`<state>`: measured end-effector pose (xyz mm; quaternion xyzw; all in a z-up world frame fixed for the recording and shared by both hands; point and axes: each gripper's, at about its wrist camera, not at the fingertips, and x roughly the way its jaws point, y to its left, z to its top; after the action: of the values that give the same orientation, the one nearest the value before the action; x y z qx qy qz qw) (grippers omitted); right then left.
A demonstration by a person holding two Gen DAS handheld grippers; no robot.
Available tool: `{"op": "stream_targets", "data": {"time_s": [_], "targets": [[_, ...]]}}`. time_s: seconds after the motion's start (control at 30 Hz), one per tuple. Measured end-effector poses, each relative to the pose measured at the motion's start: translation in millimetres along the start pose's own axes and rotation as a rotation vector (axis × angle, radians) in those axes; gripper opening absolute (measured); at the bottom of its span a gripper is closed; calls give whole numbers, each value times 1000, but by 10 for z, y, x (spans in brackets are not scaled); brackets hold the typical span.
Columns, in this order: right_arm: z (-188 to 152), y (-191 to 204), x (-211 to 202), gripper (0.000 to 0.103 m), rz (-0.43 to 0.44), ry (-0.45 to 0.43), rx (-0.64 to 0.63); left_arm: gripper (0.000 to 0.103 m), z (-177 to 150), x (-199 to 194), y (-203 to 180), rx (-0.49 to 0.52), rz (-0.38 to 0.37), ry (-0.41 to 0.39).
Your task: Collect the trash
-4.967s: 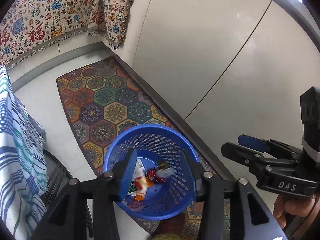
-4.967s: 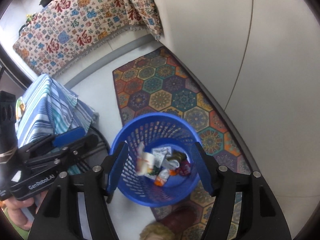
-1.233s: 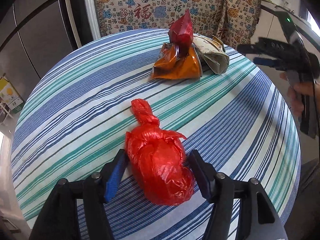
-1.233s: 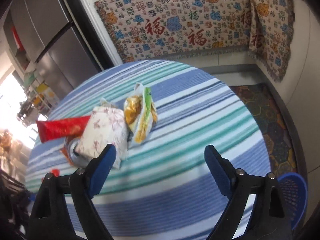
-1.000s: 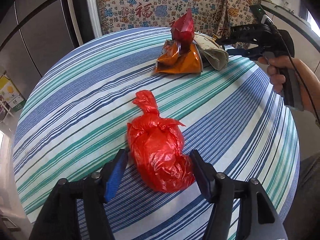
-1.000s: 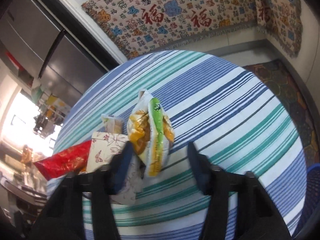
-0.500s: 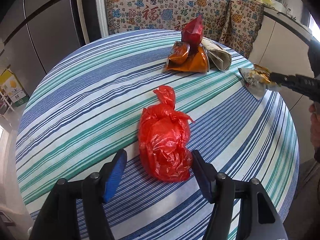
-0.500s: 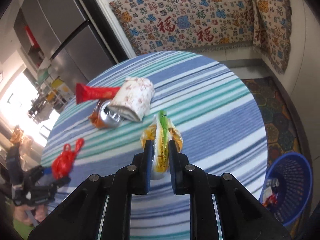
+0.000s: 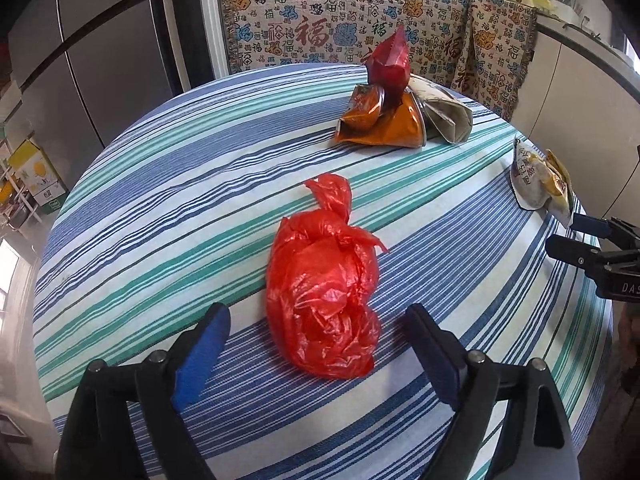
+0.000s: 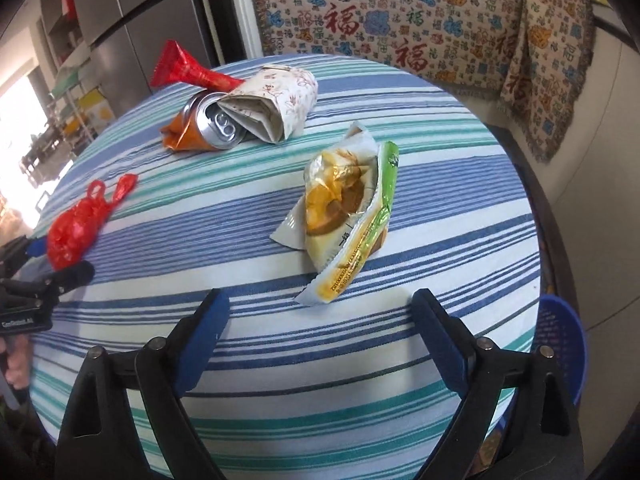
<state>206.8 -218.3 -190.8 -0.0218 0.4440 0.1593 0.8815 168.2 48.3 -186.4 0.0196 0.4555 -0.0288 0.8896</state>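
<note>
The left tool (image 9: 316, 334) hangs with its jaws wide apart over a round desk (image 9: 168, 184) covered in blue, teal and white striped cloth. A knotted red plastic bag (image 9: 322, 280) lies between and just ahead of the fingers, touching neither. Farther back sits a heap of an orange crushed can (image 9: 384, 128), a red foil wrapper (image 9: 390, 62) and folded patterned paper (image 9: 444, 114). At the right edge, the right tool (image 9: 576, 236) sits just beside a crumpled yellow-and-white snack packet (image 9: 536, 180).

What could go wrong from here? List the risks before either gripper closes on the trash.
1. The red plastic bag is soft and crinkled; the left gripper, jaws open around its near end, may pinch only loose film and let it slip.
2. The snack wrapper lies flat ahead of the open right gripper; the jaws could snag the striped tablecloth instead.
3. The blue basket sits below the table edge, so a drop could miss.
</note>
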Motion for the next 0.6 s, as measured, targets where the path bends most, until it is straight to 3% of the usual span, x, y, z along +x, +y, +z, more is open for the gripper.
{"op": "stream_targets", "data": {"time_s": [0.13, 0.2, 0.27, 0.37, 0.6], "targets": [[58, 69, 98, 101, -41, 10, -40, 92, 2, -3, 7, 0, -4, 2], [97, 16, 71, 94, -2, 13, -17, 91, -1, -20, 20, -5, -18, 6], [149, -90, -65, 91, 46, -20, 25, 91, -4, -54, 46, -25, -55, 7], [286, -173, -258, 91, 28, -72, 17, 91, 36, -79, 102, -62, -116, 13], [590, -179, -37, 90, 34, 38, -35, 90, 221, -18, 21, -16, -81, 45]]}}
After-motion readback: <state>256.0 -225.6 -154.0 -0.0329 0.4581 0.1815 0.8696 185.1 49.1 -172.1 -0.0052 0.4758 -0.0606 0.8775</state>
